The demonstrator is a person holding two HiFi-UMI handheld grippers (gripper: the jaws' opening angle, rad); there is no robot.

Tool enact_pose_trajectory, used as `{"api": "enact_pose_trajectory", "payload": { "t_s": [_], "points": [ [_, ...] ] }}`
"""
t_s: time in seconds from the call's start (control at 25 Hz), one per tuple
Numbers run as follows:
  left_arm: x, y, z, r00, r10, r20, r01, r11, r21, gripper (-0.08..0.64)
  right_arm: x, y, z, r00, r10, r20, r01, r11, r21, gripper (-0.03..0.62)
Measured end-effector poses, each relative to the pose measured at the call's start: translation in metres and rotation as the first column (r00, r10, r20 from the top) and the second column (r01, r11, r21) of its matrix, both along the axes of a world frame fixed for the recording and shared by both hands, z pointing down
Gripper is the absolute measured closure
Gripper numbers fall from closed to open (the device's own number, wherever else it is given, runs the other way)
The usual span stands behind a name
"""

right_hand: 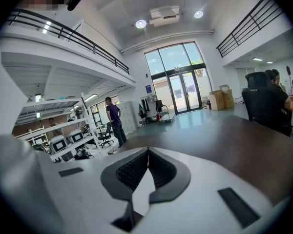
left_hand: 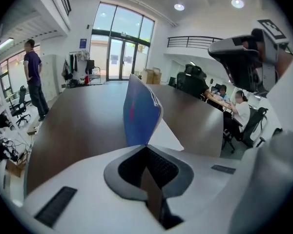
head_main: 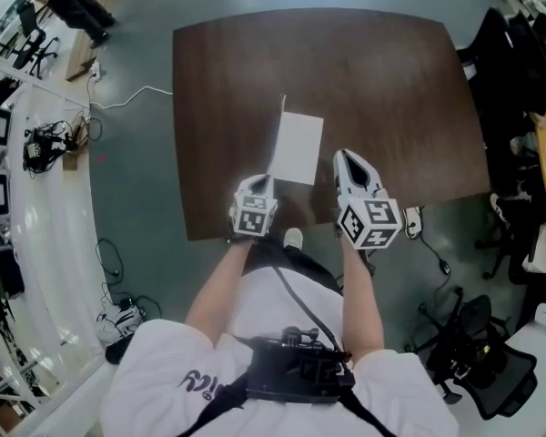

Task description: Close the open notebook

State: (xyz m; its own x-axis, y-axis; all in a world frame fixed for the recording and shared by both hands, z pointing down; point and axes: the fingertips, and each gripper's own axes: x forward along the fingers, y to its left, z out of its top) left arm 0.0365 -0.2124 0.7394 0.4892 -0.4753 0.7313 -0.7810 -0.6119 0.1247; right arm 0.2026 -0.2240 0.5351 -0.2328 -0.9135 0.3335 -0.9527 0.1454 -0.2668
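Lying near the middle of the dark brown table point(head_main: 391, 89), a little toward its near edge, the notebook point(head_main: 298, 148) shows a white page facing up; its blue cover point(left_hand: 139, 111) stands almost upright along the left side of that page, and the head view shows it edge-on as a thin line. The left gripper point(head_main: 262, 182) sits at the notebook's near left corner; in the left gripper view its jaws are pressed together, the cover's near lower corner is pinched at their tips, and the cover rises just beyond them. The right gripper point(head_main: 348, 157) is over the table just right of the notebook's near right corner, apart from it; in the right gripper view its jaws meet at the tips with nothing between them; they point across the table toward far glass doors point(right_hand: 178, 89); a person point(right_hand: 113, 118) stands on the floor beyond the table.
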Motion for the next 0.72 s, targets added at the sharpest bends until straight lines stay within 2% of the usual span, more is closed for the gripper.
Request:
{"api": "enact_pose_trajectory", "payload": {
  "t_s": [0.2, 0.36, 0.56, 0.72],
  "points": [
    [0.029, 0.009, 0.009, 0.993, 0.118, 0.029, -0.117, 0.992, -0.055, 0.551, 0.025, 0.013, 0.0, 0.999, 0.048, 0.004, -0.048, 0.999, -0.002, 0.589],
    [0.046, 0.011, 0.019, 0.978, 0.2, 0.059, -0.193, 0.975, -0.11, 0.551, 0.042, 0.018, 0.005, 0.996, 0.088, 0.018, -0.088, 0.996, -0.013, 0.589],
    [0.058, 0.014, 0.038, 0.965, 0.25, 0.077, -0.231, 0.954, -0.193, 0.551, 0.049, 0.021, 0.015, 0.993, 0.115, 0.038, -0.114, 0.993, -0.03, 0.589],
    [0.068, 0.001, 0.039, 0.954, 0.281, 0.099, -0.259, 0.946, -0.194, 0.551, 0.057, 0.025, 0.019, 0.99, 0.134, 0.042, -0.133, 0.99, -0.038, 0.589]
  ]
}}
